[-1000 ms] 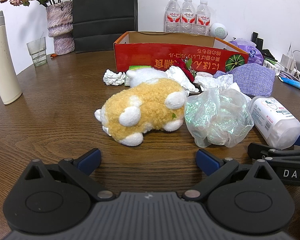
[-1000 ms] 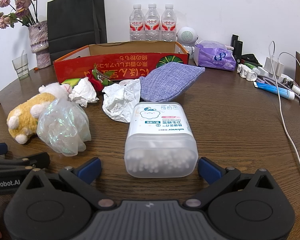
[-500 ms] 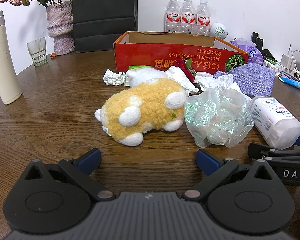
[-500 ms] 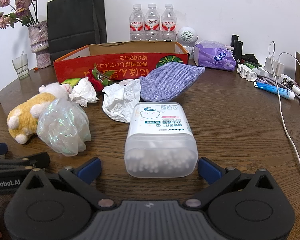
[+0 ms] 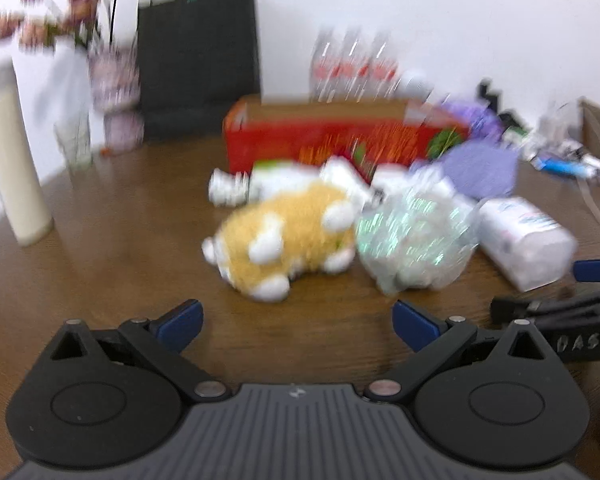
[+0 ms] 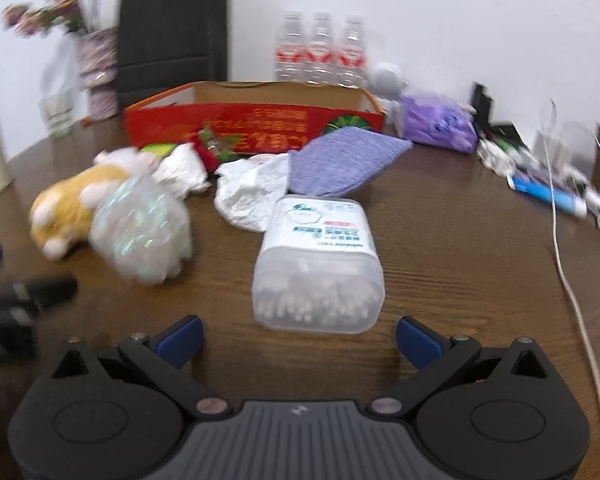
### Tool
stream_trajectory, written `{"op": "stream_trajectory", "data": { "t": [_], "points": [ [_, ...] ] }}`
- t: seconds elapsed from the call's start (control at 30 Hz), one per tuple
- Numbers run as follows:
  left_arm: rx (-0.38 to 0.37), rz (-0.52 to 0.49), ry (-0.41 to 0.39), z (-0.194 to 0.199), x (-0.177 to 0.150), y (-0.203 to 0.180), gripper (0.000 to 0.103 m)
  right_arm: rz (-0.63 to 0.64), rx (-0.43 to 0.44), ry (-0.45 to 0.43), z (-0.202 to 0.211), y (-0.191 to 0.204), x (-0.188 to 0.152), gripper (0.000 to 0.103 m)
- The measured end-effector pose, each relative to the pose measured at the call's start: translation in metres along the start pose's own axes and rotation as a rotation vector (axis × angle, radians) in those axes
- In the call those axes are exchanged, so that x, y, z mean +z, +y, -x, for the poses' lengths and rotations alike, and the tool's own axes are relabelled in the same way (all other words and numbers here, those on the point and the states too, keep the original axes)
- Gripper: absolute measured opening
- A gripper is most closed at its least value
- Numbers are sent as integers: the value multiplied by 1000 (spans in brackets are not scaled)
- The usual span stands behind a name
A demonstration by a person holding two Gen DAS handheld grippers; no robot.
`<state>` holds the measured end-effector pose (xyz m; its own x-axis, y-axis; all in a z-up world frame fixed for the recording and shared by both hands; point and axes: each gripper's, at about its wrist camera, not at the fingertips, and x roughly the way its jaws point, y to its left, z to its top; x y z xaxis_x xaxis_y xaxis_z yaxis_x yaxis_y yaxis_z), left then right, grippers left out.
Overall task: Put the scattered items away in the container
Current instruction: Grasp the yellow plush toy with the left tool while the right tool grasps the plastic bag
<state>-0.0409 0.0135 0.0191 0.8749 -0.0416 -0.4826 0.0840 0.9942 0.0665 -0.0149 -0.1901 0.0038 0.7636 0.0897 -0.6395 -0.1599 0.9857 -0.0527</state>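
A red cardboard box [image 5: 340, 140] [image 6: 252, 120] stands open at the back of the wooden table. In front of it lie a yellow and white plush toy [image 5: 284, 240] [image 6: 72, 204], a shiny crumpled plastic bag [image 5: 416, 240] [image 6: 140, 232], crumpled white paper [image 6: 252, 192], a purple cloth pouch [image 6: 340, 164] and a clear cotton swab box [image 6: 320, 264] [image 5: 524, 240]. My left gripper [image 5: 296, 324] is open and empty, short of the plush toy. My right gripper [image 6: 298, 338] is open and empty, just short of the swab box. Both views are blurred.
A cream flask [image 5: 12, 168], a glass, a vase of dried flowers [image 5: 112, 100] and a black paper bag [image 5: 196, 60] stand at the back left. Three water bottles [image 6: 320, 48] stand behind the box. A purple packet [image 6: 436, 124], cables and a tube [image 6: 548, 196] fill the right side.
Both grippers have lifted and tilted, so the scene sits lower in each view and is motion-blurred. The items on the table have not moved.
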Motion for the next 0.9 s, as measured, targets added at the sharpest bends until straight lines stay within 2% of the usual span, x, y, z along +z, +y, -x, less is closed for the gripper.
{"op": "stream_trajectory", "data": {
  "t": [0.07, 0.13, 0.27, 0.3, 0.33, 0.43, 0.47, 0.53, 0.57, 0.63, 0.67, 0.73, 0.9],
  "points": [
    [23, -19, -56, 3, 7, 7, 103, 8, 35, -25, 12, -1, 2, 102],
    [24, -21, -71, -2, 15, 15, 103, 37, 75, -91, 28, 2, 8, 102],
    [-77, -65, 1, -29, 26, 33, 103, 121, 162, -193, 38, 17, 30, 101],
    [-99, -88, 5, -35, 26, 36, 103, 133, 196, -190, 33, 19, 37, 98],
    [-128, -116, 3, -42, 29, 39, 103, 143, 223, -182, 27, 22, 43, 87],
    [-230, -138, 1, -57, 37, 47, 103, 163, 269, -127, 1, 31, 57, 66],
    [-263, -129, 11, -62, 39, 49, 103, 156, 287, -109, -6, 33, 61, 63],
    [-299, -124, 58, -73, 39, 49, 103, 116, 335, -79, -18, 34, 62, 39],
    [-308, -127, 94, -77, 38, 48, 102, 98, 356, -67, -20, 34, 61, 35],
    [-308, -123, 125, -77, 34, 46, 90, 86, 358, -71, -19, 34, 57, 30],
    [-286, -129, 128, -72, 31, 44, 89, 91, 350, -75, -17, 34, 55, 28],
    [-243, -138, 130, -56, 26, 39, 89, 92, 321, -76, -14, 31, 52, 25],
    [-274, -83, 121, -16, 9, 23, 92, 57, 281, -108, 10, 17, 45, 24]
  ]
}}
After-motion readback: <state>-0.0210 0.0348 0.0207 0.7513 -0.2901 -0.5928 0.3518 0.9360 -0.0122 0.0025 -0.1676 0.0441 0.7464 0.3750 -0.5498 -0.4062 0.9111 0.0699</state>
